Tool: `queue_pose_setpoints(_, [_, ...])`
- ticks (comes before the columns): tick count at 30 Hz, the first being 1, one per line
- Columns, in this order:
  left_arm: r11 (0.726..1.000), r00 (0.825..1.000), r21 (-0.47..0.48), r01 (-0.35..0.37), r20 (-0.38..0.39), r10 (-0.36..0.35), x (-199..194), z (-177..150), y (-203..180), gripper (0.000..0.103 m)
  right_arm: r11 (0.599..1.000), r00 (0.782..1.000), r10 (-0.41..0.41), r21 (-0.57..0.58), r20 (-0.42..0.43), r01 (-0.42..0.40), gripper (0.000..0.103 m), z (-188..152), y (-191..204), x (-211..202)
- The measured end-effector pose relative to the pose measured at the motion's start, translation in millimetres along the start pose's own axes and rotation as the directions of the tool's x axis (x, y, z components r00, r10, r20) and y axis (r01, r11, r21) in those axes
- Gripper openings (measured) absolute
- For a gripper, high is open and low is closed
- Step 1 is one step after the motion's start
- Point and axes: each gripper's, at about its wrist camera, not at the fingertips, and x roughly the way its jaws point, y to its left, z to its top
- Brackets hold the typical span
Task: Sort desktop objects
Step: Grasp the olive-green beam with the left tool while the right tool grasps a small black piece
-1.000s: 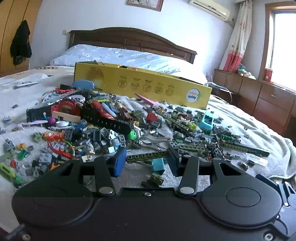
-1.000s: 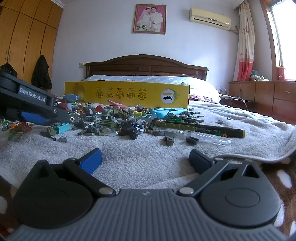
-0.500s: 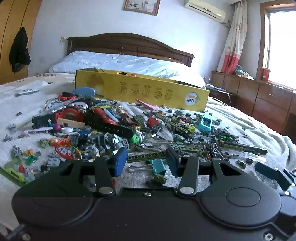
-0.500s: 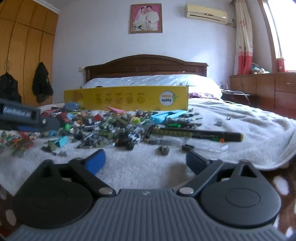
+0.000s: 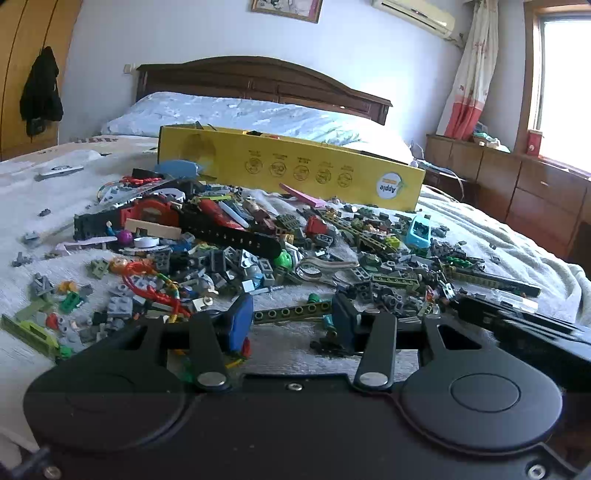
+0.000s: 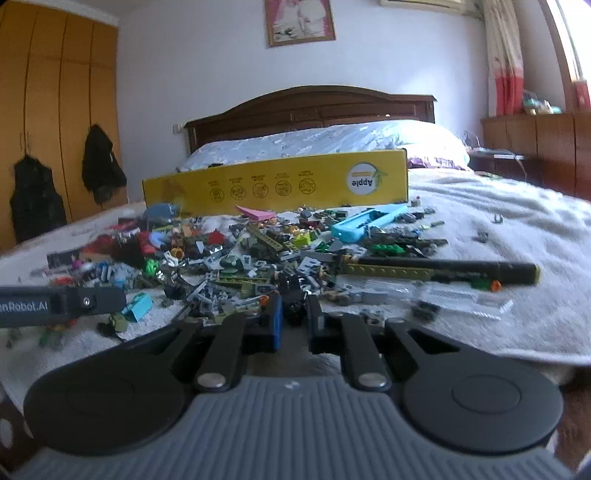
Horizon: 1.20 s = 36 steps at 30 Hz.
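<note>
Where text is legible: the yellow box (image 6: 275, 184) behind the pile reads "Apple", printed upside down, next to a row of round icons; the left tool's side shows "enRobot.AI" in the right wrist view. Framed picture (image 6: 300, 21) on the wall is too blurred to read.

Left tool (image 5: 291, 319): low over the white blanket (image 5: 14, 192) at the near edge of the brick pile (image 5: 258, 243), fingers partly open, nothing gripped. An olive beam with holes (image 5: 291, 312) lies across the gap just beyond the tips; can't tell if it touches them.

Right tool (image 6: 293, 317): level, pointing into the pile, jaws nearly closed around a small black piece (image 6: 293, 308); contact unclear, so can't confirm a grip.

Long black-and-olive stick (image 6: 436, 271) lies to the right, light blue tray (image 6: 365, 221) behind it. Pile sits on the bed in front of the box.
</note>
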Motion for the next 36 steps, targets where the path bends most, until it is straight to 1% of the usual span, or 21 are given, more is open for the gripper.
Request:
queue_pose_setpoints(2, [1.000, 1.000, -0.009, 0.000, -0.004, 0.000, 0, -1, 2, 0.045, 0.997, 0.997, 0.071, 0.022, -0.006, -0.071, 0.015, 0, -7, -12])
queue_pose_setpoints(4, [1.000, 1.000, -0.020, -0.003, -0.014, 0.002, 1, -3, 4, 0.045, 0.982, 0.981, 0.184, 0.056, -0.067, -0.180, 0.015, 2, -15, -18])
queue_pose_setpoints(6, [1.000, 1.000, -0.029, -0.010, -0.017, 0.010, 1, -4, 5, 0.045, 0.971, 0.967, 0.237, 0.031, -0.098, -0.235, 0.016, 1, -17, -24])
queue_pose_setpoints(7, [0.999, 1.000, -0.032, -0.013, -0.018, 0.013, 1, -4, 6, 0.045, 0.973, 0.968, 0.227, -0.004, -0.108, -0.229, 0.022, 0, -15, -27])
queue_pose_setpoints(9, [0.999, 1.000, -0.032, -0.016, -0.021, 0.015, 1, -5, 6, 0.045, 0.984, 0.982, 0.154, -0.071, -0.107, -0.162, 0.040, -3, -12, -28])
queue_pose_setpoints(10, [0.999, 1.000, -0.027, -0.017, -0.024, 0.017, 2, -5, 6, 0.046, 0.989, 0.987, 0.123, -0.075, -0.101, -0.130, 0.053, -4, -12, -26])
queue_pose_setpoints(11, [1.000, 0.999, -0.018, -0.018, -0.027, 0.018, 2, -5, 5, 0.048, 0.993, 0.991, 0.096, -0.060, -0.093, -0.102, 0.062, -5, -12, -25])
queue_pose_setpoints(15, [1.000, 1.000, -0.006, -0.014, -0.026, 0.014, 1, -6, 3, 0.055, 0.998, 0.998, 0.025, -0.048, -0.050, -0.028, 0.067, -9, -7, -26])
queue_pose_setpoints(16, [1.000, 1.000, -0.010, -0.012, -0.027, 0.012, 2, -6, 3, 0.056, 0.999, 0.999, 0.003, -0.047, -0.035, -0.005, 0.073, -11, -4, -29])
queue_pose_setpoints(17, [1.000, 1.000, -0.012, -0.009, -0.027, 0.009, 2, -6, 3, 0.058, 0.999, 1.000, -0.025, -0.036, -0.018, 0.024, 0.083, -13, 0, -32])
queue_pose_setpoints(19, [1.000, 1.000, -0.005, -0.008, -0.025, 0.008, 4, -7, 1, 0.060, 1.000, 1.000, -0.029, -0.012, -0.004, 0.029, 0.087, -17, 7, -38])
queue_pose_setpoints(22, [1.000, 1.000, 0.020, -0.010, -0.013, 0.010, 4, -9, -1, 0.061, 0.998, 1.000, 0.000, 0.056, -0.024, 0.002, 0.087, -17, 16, -43])
queue_pose_setpoints(24, [0.999, 1.000, 0.031, -0.008, -0.007, 0.008, 4, -11, -1, 0.060, 0.993, 0.999, 0.043, 0.115, -0.021, -0.040, 0.086, -15, 20, -49])
queue_pose_setpoints(26, [1.000, 1.000, 0.026, -0.003, -0.007, 0.003, 4, -11, 1, 0.058, 0.981, 0.992, 0.123, 0.150, -0.014, -0.120, 0.069, -13, 23, -54])
queue_pose_setpoints(27, [1.000, 1.000, 0.022, -0.002, -0.006, 0.002, 4, -11, 2, 0.056, 0.981, 0.990, 0.143, 0.139, -0.019, -0.139, 0.063, -12, 26, -55])
queue_pose_setpoints(28, [1.000, 1.000, 0.018, -0.001, -0.005, 0.001, 4, -11, 3, 0.056, 0.984, 0.990, 0.140, 0.112, -0.028, -0.136, 0.048, -11, 29, -54])
queue_pose_setpoints(29, [1.000, 1.000, 0.013, -0.001, -0.004, 0.001, 3, -11, 4, 0.054, 0.990, 0.992, 0.119, 0.081, -0.041, -0.115, 0.037, -10, 31, -50])
queue_pose_setpoints(30, [1.000, 1.000, 0.010, -0.001, -0.004, 0.001, 3, -11, 5, 0.053, 0.993, 0.994, 0.099, 0.069, -0.056, -0.095, 0.034, -11, 33, -46])
queue_pose_setpoints(32, [1.000, 1.000, 0.011, 0.002, -0.003, -0.002, 3, -12, 5, 0.053, 0.996, 0.995, 0.035, 0.087, -0.094, -0.027, 0.022, -12, 25, -32])
queue_pose_setpoints(33, [1.000, 1.000, 0.010, 0.002, -0.002, -0.002, 2, -12, 6, 0.052, 0.996, 0.996, 0.011, 0.094, -0.090, -0.003, 0.029, -13, 21, -29])
queue_pose_setpoints(36, [1.000, 1.000, 0.002, 0.005, 0.003, -0.005, 3, -13, 7, 0.055, 0.994, 0.995, -0.083, 0.065, -0.055, 0.086, 0.031, -10, 13, -22])
